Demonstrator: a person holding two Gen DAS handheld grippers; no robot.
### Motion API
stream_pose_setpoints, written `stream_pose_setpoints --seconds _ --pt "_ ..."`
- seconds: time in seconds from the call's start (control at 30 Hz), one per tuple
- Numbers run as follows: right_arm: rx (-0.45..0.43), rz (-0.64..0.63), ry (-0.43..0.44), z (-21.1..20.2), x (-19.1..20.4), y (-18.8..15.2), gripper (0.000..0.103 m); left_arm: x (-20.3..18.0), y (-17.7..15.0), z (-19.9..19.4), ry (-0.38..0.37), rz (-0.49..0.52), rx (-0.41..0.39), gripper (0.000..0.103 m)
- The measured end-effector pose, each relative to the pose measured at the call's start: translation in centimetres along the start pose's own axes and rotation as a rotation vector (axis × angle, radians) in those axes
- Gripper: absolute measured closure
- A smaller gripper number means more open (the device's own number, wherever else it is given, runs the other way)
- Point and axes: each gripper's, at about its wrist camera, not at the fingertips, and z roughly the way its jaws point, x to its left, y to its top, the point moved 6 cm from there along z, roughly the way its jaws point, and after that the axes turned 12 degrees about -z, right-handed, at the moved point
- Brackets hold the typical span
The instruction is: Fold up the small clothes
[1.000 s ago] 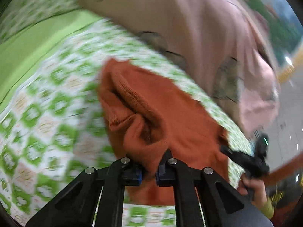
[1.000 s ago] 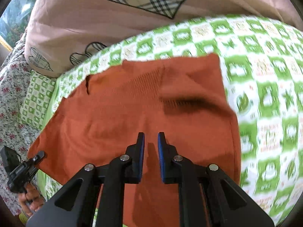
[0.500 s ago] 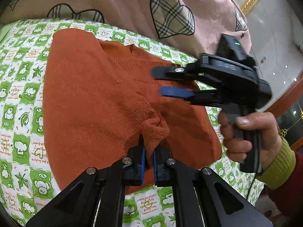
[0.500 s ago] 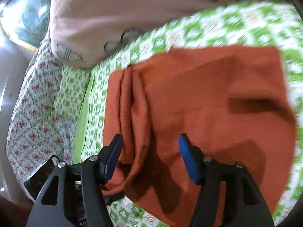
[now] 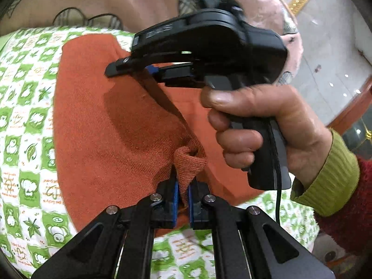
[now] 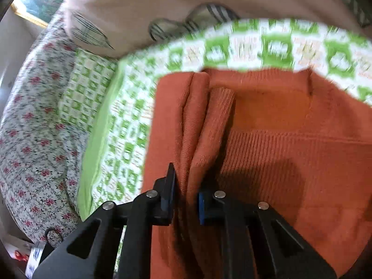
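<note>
An orange knitted sweater [image 5: 111,125] lies spread on a green-and-white patterned bedsheet [image 5: 25,107], with a pink quilt [image 5: 121,2] bunched behind it. On the left, the left gripper [image 5: 183,194] has its blue-padded fingers [image 5: 174,200] closed nearly together, pinching a raised fold of the sweater's near edge. To the right, a bare hand [image 5: 260,125] holds the right gripper [image 6: 186,197], whose jaws are narrowed around a bunched ridge of the sweater [image 6: 267,153] near its folded-over left side, the cloth filling the gap between them.
</note>
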Motion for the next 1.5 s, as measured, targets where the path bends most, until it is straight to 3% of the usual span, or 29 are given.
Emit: stream_pose_setpoints --seconds 0.17,0.37,0.53,0.7,0.8,0.9,1.0,1.03,1.07,1.13,1.2,1.3,1.37,1.43,1.5 --pt "-0.134 -0.019 -0.048 -7.5 -0.4 -1.8 0.087 -4.4 -1.2 0.8 -0.09 0.113 0.048 0.098" --pt "-0.213 0.021 -0.232 -13.8 -5.2 -5.8 0.087 -9.6 -3.7 4.6 -0.177 0.237 0.148 0.098" --pt "-0.183 0.09 -0.301 -14.3 -9.6 -8.5 0.088 -9.9 -4.8 8.5 -0.196 0.206 0.251 0.098" --pt "-0.234 0.087 -0.327 -15.3 -10.6 -8.5 0.091 -9.6 -4.3 9.0 -0.226 0.159 0.269 0.097" --pt "-0.203 0.138 -0.371 -15.6 -12.9 -9.5 0.096 -8.8 -4.4 10.1 -0.213 0.14 0.295 0.097" --pt "-0.205 0.209 -0.28 -15.5 -14.2 -10.2 0.095 -8.3 -4.6 10.4 -0.209 0.134 0.304 0.097" --pt "-0.218 0.212 -0.22 -15.7 -13.5 -9.8 0.083 -7.9 -4.8 10.6 -0.209 0.125 0.306 0.097" --pt "-0.226 0.218 -0.2 -15.7 -13.3 -9.7 0.061 -7.8 -4.7 10.5 -0.21 0.124 0.306 0.097" --pt "-0.24 0.227 -0.182 -15.7 -13.1 -9.6 0.046 -7.7 -4.7 10.4 -0.212 0.125 0.306 0.097" --pt "-0.238 0.225 -0.186 -15.0 -12.6 -9.3 0.046 -7.7 -4.6 10.0 -0.215 0.132 0.304 0.097" --pt "-0.197 0.205 -0.207 -13.9 -12.4 -9.1 0.048 -8.0 -4.6 9.6 -0.215 0.137 0.301 0.097" --pt "-0.154 0.191 -0.196 -12.0 -12.3 -8.8 0.083 -9.0 -4.8 9.7 -0.211 0.138 0.299 0.097" --pt "-0.127 0.173 -0.224 -11.4 -11.9 -8.6 0.088 -9.0 -4.4 9.2 -0.213 0.14 0.295 0.097" --pt "-0.176 0.138 -0.231 -12.8 -10.7 -8.0 0.088 -9.9 -3.8 8.2 -0.249 0.145 0.271 0.097" --pt "-0.301 0.097 -0.197 -16.0 -8.8 -7.4 0.089 -10.9 -3.2 7.4 -0.285 0.155 0.252 0.097"
